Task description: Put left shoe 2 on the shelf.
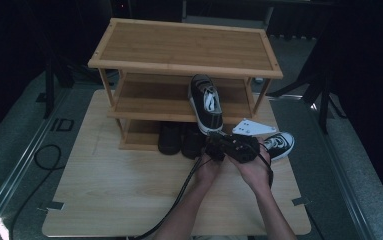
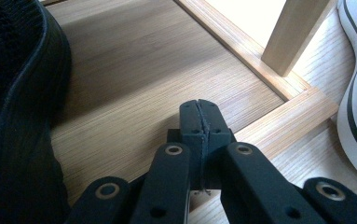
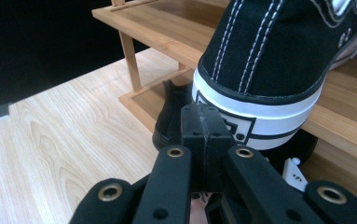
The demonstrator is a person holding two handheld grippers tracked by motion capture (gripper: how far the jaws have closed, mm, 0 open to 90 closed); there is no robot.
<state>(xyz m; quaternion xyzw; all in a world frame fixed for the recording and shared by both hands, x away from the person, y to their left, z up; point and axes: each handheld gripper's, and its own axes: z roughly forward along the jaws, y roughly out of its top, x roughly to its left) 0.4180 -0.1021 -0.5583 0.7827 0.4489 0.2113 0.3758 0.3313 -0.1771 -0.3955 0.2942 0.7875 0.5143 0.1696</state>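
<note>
Dark curtains ring the pale wooden desk (image 1: pixel 104 200), where a bamboo shoe rack (image 1: pixel 184 47) stands at the far edge. I hold both tongs pinched together and empty: left tongs (image 2: pixel 199 116) over the bottom shelf, right tongs (image 3: pixel 203 122) behind the heel of the black sneaker (image 1: pixel 205 102) overhanging the middle shelf's front edge. I'd nudge that heel squarely, slowly inward.

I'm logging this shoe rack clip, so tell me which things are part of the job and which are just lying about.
Part of the job:
- sneaker on the middle shelf
- sneaker on the table
- shoe rack
- right gripper, shut

Lying about:
- dark shoes on the bottom shelf
- cable loop on the floor
</note>
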